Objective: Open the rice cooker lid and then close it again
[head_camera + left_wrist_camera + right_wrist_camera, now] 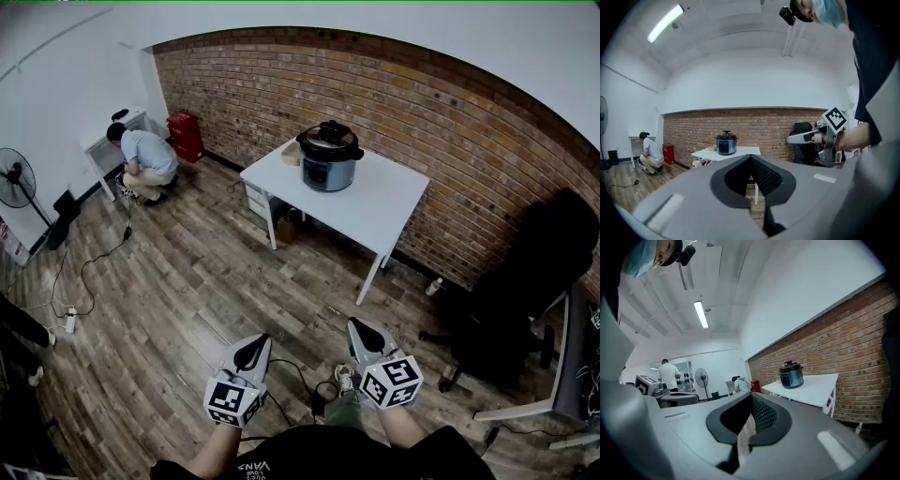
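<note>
the rice cooker point(329, 157) stands with its lid point(329, 138) down on the white table point(398, 208) by the brick wall point(450, 112). it is well apart from both grippers, across a stretch of wood floor point(187, 291). a black office chair point(525, 281) sits to the table's right. a crouching person point(145, 161) and a red case point(186, 134) are off to its left. the left gripper point(251, 347) and right gripper point(362, 330) point side by side toward the table, each clenched with jaws together and nothing between them.

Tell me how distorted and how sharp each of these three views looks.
Head view: fisheye bows the brick wall into an arc; rice cooker sharp. Left gripper view: black rounded corners, ceiling light blown out. Right gripper view: same dark corners, scene tilted.
</note>
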`<state>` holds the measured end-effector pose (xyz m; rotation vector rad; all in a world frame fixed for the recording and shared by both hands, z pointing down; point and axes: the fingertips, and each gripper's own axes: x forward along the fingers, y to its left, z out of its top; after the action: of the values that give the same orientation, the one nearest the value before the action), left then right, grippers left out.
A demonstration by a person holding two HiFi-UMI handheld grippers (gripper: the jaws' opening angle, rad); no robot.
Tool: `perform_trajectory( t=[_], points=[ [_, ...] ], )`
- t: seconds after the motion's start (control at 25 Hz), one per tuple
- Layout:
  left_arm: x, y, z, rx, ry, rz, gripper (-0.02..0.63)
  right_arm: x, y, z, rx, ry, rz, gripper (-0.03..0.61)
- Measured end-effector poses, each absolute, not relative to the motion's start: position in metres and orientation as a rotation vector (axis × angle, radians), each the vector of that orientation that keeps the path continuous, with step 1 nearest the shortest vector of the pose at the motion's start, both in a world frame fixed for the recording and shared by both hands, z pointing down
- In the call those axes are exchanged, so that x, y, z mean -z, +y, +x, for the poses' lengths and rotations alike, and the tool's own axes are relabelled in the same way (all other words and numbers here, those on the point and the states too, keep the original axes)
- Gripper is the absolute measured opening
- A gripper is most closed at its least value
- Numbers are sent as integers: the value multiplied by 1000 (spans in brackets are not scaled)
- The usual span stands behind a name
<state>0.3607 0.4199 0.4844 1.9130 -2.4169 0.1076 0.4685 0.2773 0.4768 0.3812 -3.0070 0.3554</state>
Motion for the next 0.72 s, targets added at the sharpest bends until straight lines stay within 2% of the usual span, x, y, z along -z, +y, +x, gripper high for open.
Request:
perform_trajectory(
  t=[0.36,0.44,0.48,0.52,0.6,0.72],
  points=[
    [-486,365,332,13,-2397,1928,3,-479,226,436,-415,-3033,315,6],
    [-480,342,325,44,-2389,1946,39,-476,206,426,-411,-3037,296,18],
    [-478,330,321,49,-2391,1947,92,-474,195,421,-404,-3037,294,35],
    [-476,318,315,48,-2396,1942,131,-473,183,416,-397,-3039,293,82],
    [-476,295,303,42,-2412,1918,174,-472,158,405,-389,-3039,288,192],
    [-476,260,283,45,-2445,1869,217,-470,117,389,-372,-3033,263,267]
  ],
)
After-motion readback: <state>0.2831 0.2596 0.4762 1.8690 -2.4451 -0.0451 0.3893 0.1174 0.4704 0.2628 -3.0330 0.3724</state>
